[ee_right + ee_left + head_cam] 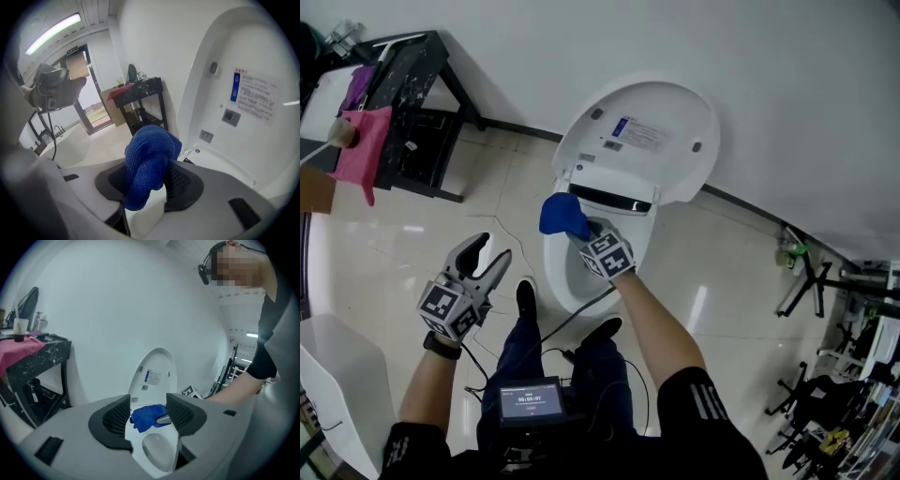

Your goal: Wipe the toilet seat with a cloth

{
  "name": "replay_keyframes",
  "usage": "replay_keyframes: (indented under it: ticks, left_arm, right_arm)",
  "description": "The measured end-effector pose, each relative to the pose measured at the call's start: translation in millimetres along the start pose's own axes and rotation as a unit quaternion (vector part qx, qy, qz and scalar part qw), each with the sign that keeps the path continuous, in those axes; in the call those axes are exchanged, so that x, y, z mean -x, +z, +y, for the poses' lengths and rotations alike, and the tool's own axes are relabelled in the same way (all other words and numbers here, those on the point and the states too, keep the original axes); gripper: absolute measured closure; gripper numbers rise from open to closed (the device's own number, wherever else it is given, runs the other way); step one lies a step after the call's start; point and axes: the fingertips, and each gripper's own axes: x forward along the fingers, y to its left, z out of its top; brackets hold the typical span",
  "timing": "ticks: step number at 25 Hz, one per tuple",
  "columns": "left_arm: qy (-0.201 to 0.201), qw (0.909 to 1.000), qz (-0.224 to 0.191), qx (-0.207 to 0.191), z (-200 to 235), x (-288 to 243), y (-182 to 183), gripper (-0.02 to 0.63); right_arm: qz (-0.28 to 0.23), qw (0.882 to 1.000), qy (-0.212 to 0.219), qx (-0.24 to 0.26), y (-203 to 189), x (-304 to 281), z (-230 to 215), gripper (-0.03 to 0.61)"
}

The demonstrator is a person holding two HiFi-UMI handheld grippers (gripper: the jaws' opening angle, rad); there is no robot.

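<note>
Nearest, at 6 o'clock in the head view, a small dark screen [530, 401] sits at the person's waist, and a thin black cable [574, 319] runs from there towards the toilet. The right gripper [146, 183] has its jaws pinched on a blue cloth [563, 215], a thick, nubbly weave bunched into a soft wad that bulges above the ribbed black pads and hangs in a loose tail below them. It is at the rear of the toilet seat [556, 268], at 12 o'clock on the bowl, just below the raised lid [642, 131]. Whether the cloth is pressing on the seat or only just over it cannot be told.

The left gripper [490, 251] is held at 9 o'clock of the bowl and well clear of it, its jaws wide apart with nothing between them.

The seat and lid are smooth, glossy white, all rounded oval curves. I'd expect the cloth to slide easily there, so a firm drag could tug the wad out of a narrow pinch. Since it is balled up, only a small patch would wipe, and the hard jaw tips might scrape the gloss if pressed low. The hanging tail could dip into the bowl, and the cable could snag on a wide sweep. The floor [394, 244] is pale shiny tile
</note>
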Motion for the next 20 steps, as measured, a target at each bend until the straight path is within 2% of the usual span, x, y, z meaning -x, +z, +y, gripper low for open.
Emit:
replay_keyframes:
  ticks: [8, 13, 20]
  left_arm:
    - [-0.061, 0.9961, -0.018, -0.062, -63.3, -17.4, 36.5, 0.380]
    - [-0.085, 0.9929, -0.031, -0.077, -109.3, -28.6, 61.0, 0.380]
    - [-0.130, 0.9837, -0.041, -0.116, -180.0, -40.3, 91.9, 0.380]
  right_arm:
    - [-0.089, 0.995, -0.042, -0.021, 59.7, 130.4, 5.3, 0.388]
    - [-0.134, 0.987, -0.083, -0.028, 78.5, 216.0, 15.1, 0.388]
    - [-0.190, 0.971, -0.140, -0.038, 86.9, 317.9, 24.8, 0.390]
